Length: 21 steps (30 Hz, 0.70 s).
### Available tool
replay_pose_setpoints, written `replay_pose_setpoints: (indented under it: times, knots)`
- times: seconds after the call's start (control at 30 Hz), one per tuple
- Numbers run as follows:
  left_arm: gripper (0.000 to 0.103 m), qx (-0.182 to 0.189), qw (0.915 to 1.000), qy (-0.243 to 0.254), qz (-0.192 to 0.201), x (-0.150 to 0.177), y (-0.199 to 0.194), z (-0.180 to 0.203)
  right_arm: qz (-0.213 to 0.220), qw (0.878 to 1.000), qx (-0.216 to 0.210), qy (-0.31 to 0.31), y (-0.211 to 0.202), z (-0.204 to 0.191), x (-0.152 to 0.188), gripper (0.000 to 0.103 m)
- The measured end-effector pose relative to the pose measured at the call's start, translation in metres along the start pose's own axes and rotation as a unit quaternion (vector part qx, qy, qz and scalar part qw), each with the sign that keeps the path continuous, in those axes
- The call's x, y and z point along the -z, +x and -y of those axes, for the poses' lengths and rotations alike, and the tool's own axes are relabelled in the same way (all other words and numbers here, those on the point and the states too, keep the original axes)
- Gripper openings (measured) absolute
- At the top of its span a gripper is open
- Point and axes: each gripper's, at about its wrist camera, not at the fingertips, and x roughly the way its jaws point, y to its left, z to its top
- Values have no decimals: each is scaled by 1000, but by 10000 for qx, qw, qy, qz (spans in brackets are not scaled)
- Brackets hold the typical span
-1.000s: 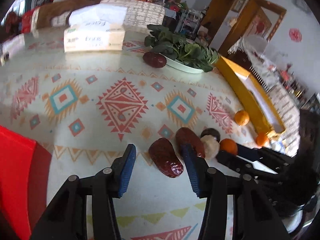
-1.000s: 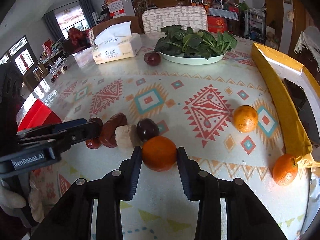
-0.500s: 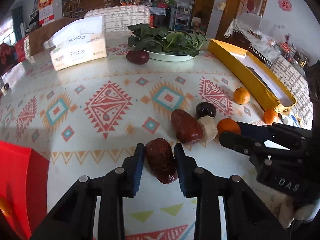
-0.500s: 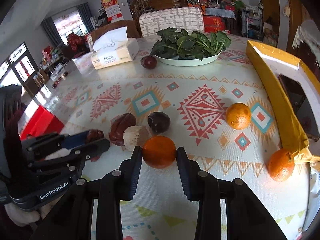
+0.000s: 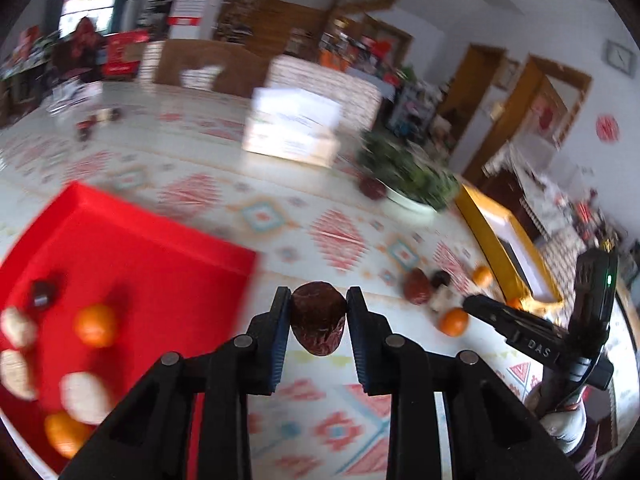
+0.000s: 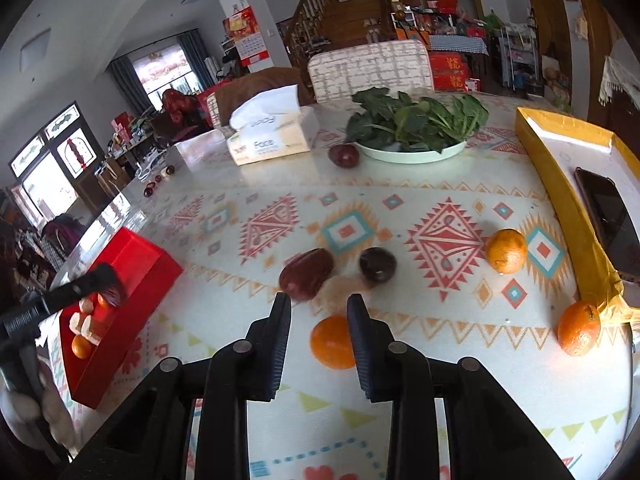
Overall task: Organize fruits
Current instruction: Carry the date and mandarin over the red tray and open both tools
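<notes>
My left gripper (image 5: 319, 302) is shut on a dark red date (image 5: 318, 318) and holds it in the air beside the right edge of the red tray (image 5: 132, 264), which holds oranges and pale fruits. My right gripper (image 6: 319, 310) is open and empty above the table; an orange (image 6: 332, 342) lies on the cloth below it, apart from the fingers. Just beyond lie another red date (image 6: 306, 274), a pale fruit (image 6: 340, 286) and a dark round fruit (image 6: 377, 265). The left gripper (image 6: 108, 286) shows over the tray (image 6: 136, 264) in the right wrist view.
Two more oranges (image 6: 506, 251) (image 6: 579, 328) lie near a yellow box (image 6: 560, 184) holding a phone at the right. A plate of greens (image 6: 412, 150), a dark fruit (image 6: 343, 155) and a tissue box (image 6: 270, 138) stand at the back.
My left gripper lifted the date off the table and swung left to the red tray. My right gripper rose and drew back from the orange, which stays on the cloth.
</notes>
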Motion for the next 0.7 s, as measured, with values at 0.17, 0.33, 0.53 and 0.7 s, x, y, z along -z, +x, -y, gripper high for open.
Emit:
replay_pose_setpoints:
  times: [0.17,0.33,0.53,0.7]
  knots:
    - [27,-41,9990,-380,214,6,-33,-43,-7,9985,553,-48,4,-5,2,46]
    - [27,31,9980,-520,346,9,-49,-63,-223,9952,949,-112,25,-6,1,62]
    - [27,-179,9961,-727,473,13,-64,-91,-429,9929,1099,124,42,2,2,38]
    - [27,-353,9942,-919,423,17,-65,-114,-319,9936,1051,263,30,-2,5,38]
